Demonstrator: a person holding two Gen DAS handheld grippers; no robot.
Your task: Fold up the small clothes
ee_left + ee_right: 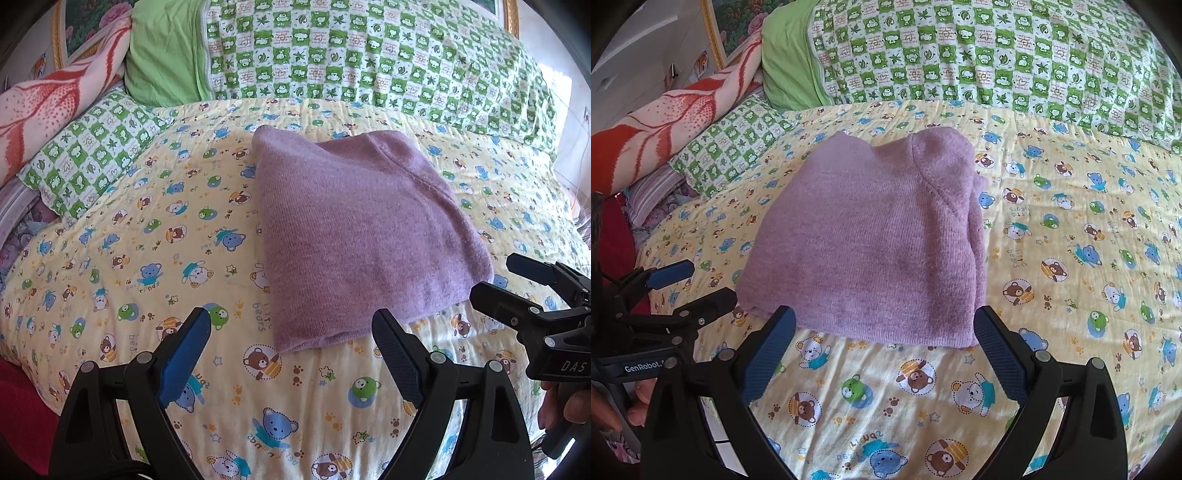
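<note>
A purple knit garment lies folded into a compact rectangle on the yellow bear-print bedspread; a seam runs diagonally across its top layer. My left gripper is open just short of the garment's near edge, nothing between its blue-padded fingers. In the right wrist view the same garment lies ahead, and my right gripper is open with its tips at the near hem, holding nothing. The right gripper also shows at the right edge of the left view, and the left gripper at the left edge of the right view.
A green checked quilt and a plain green pillow are piled at the head of the bed. A red-and-cream blanket and a small checked pillow lie at the far left. A hand grips the right tool's handle.
</note>
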